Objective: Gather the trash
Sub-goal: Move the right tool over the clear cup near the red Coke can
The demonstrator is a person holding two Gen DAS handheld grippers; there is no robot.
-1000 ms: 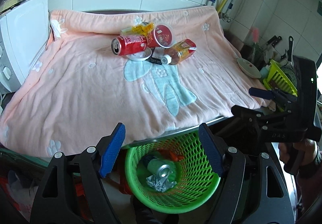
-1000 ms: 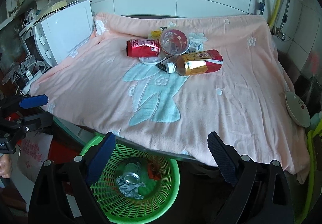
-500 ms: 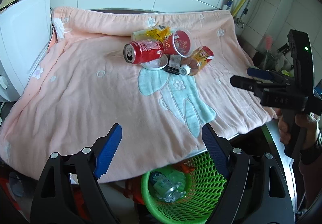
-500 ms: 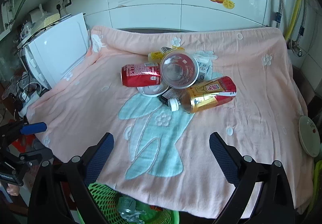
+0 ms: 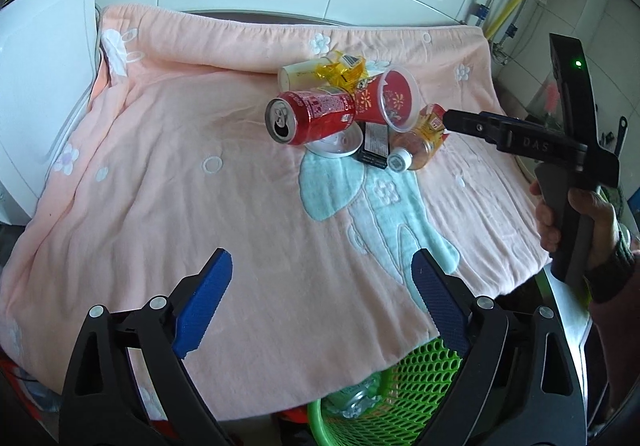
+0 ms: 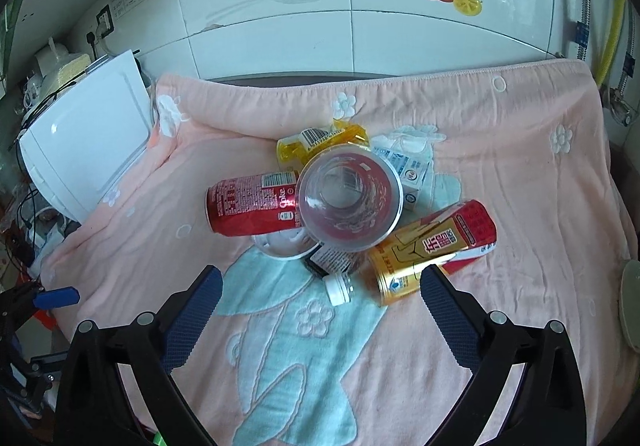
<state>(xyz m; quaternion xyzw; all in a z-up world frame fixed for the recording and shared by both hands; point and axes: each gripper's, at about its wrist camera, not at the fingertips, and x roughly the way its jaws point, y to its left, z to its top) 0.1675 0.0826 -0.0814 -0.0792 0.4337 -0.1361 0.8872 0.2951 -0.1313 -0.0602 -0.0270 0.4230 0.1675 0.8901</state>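
Trash (image 6: 320, 205) lies heaped: red can, clear cup, bottle.

On the blanket (image 6: 520, 149), toward the back wall, the trash lies in one touching heap: a can (image 6: 252, 203) on the left, a cup (image 6: 350, 201) in the middle, a bottle (image 6: 432, 252) on the right, a wrapper (image 6: 320, 141) behind, a lid (image 6: 280, 244) underneath. A basket (image 5: 400, 402) sits below the blanket's near edge

Red can (image 6: 252, 203), gold-and-red bottle (image 6: 432, 252), flower-patterned pink blanket (image 6: 520, 185), green basket (image 5: 400, 398)
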